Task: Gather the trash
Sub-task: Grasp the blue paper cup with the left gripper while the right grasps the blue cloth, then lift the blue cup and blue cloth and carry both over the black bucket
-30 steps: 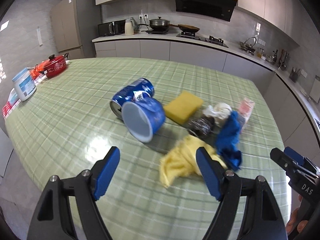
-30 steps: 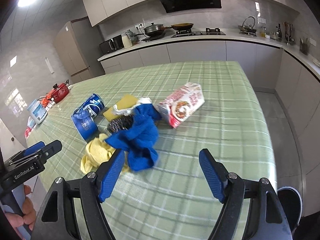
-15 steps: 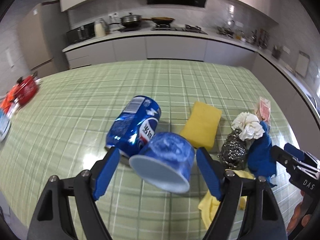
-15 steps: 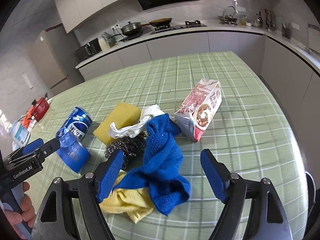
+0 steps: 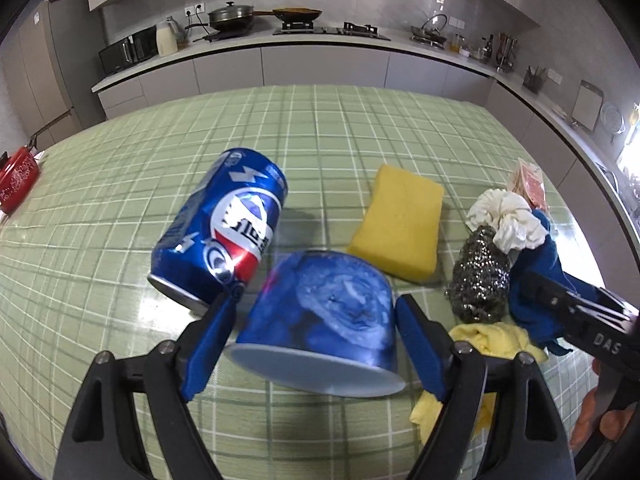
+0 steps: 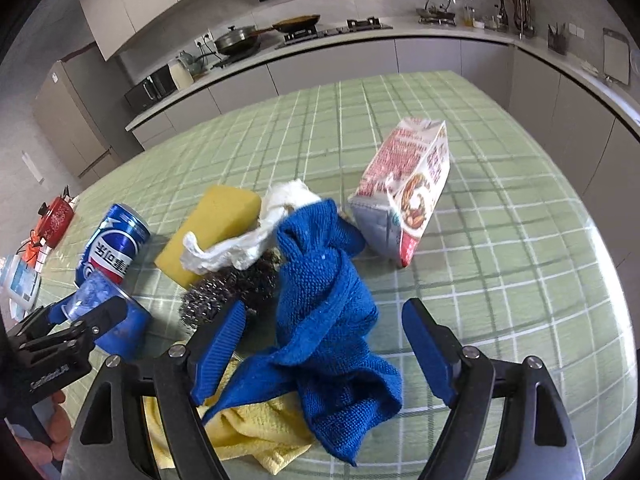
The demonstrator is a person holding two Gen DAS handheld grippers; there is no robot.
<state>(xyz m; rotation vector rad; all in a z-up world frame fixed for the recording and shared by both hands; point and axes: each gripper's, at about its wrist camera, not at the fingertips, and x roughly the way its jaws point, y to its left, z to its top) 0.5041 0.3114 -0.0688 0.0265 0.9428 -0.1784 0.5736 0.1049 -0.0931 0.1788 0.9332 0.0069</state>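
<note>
A blue paper cup (image 5: 320,340) lies on its side on the green checked table (image 5: 320,140), between the fingers of my left gripper (image 5: 314,304). Its jaws are opening and the pads stand a little clear of the cup. Touching the cup is a blue soda can (image 5: 224,232), also on its side. My right gripper (image 6: 326,308) is open over a crumpled blue cloth (image 6: 324,300), which lies between its fingers on a yellow cloth (image 6: 248,428). Nearby are crumpled white paper (image 6: 248,244), a steel scourer (image 6: 224,288), a yellow sponge (image 6: 216,224) and a snack bag (image 6: 408,200).
A red pot (image 6: 56,216) and a white tub (image 6: 20,284) stand at the table's far left edge. The kitchen counter with a stove (image 5: 320,32) runs behind the table. In the right wrist view, the table's edge curves close at the right.
Both grippers have come forward and down to the pile. The left one now straddles the blue cup; the right one now straddles the blue cloth. The objects have not moved.
</note>
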